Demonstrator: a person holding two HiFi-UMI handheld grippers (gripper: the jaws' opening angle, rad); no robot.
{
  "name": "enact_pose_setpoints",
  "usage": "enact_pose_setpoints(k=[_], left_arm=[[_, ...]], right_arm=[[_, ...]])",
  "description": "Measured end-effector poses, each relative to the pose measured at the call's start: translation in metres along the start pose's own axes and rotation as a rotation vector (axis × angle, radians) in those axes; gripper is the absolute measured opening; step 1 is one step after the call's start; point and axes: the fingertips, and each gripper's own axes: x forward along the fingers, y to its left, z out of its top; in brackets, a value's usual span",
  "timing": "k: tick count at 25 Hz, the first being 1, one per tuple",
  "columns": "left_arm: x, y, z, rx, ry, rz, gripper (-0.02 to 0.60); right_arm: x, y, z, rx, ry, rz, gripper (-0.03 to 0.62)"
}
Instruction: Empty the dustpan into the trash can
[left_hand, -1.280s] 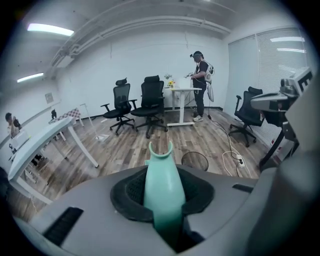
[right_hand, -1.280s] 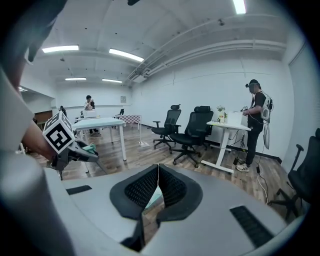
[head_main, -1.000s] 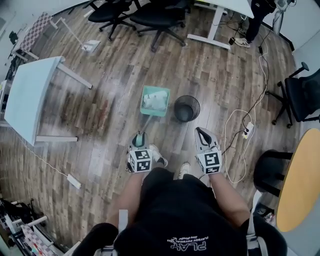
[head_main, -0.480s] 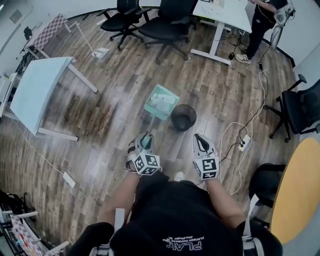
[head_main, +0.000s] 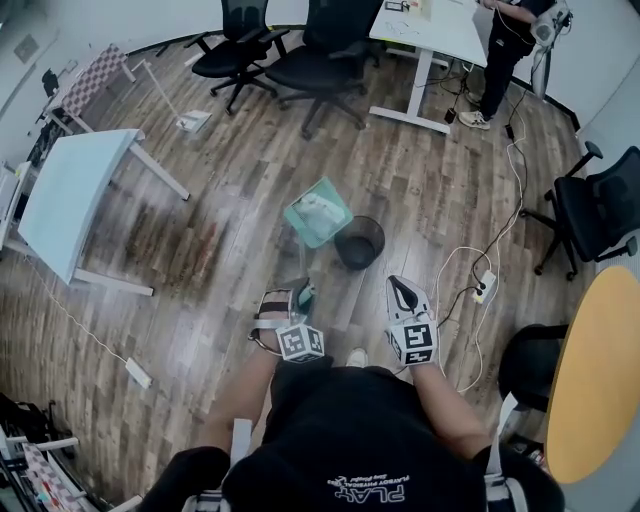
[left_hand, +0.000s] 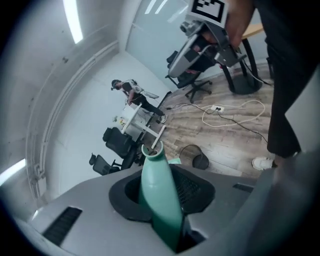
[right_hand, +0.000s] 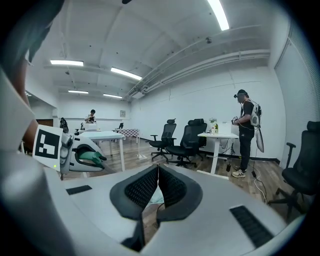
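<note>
Wood-plank floor (head_main: 200, 240), open office, rolling chairs (head_main: 300, 45) at the far end, a white cable (head_main: 470, 265) looping to your right.

Your left hand-held gripper (head_main: 300, 295) is clamped on the teal handle (left_hand: 159, 195) of the dustpan (head_main: 318, 212). The left gripper view shows both pads pressed on the grip, which sticks out past the jaws.

The dustpan's long axis runs straight away from you: grip end at your left hand-held gripper, thin pole going forward, pan at the far end. The pan is off the floor and rolled to its right, mouth edge tipped toward the black trash can (head_main: 360, 243). White crumpled paper (head_main: 312, 205) sits in the pan.

From the head view the pan's near right corner sits just at the can's left rim; you can't tell if they touch. The trash can stands upright on the floor, just right of the pole's line.

Your right hand-held gripper (head_main: 401, 291) is beside the left one and points forward, jaws together with nothing between them.
</note>
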Motion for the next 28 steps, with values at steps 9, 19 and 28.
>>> enact_pose_setpoints(k=[9, 19, 28], left_arm=[[0.003, -0.036, 0.008, 0.346, -0.055, -0.096, 0.11], [0.0, -0.067, 0.011, 0.617, -0.052, -0.189, 0.103], [0.001, -0.083, 0.026, 0.717, -0.095, -0.178, 0.103]], right_arm=[[-0.001, -0.012, 0.001, 0.004, -0.005, -0.021, 0.025], [-0.012, -0.008, 0.01, 0.001, -0.042, -0.036, 0.025], [-0.024, -0.004, 0.005, 0.005, -0.028, -0.035, 0.025]])
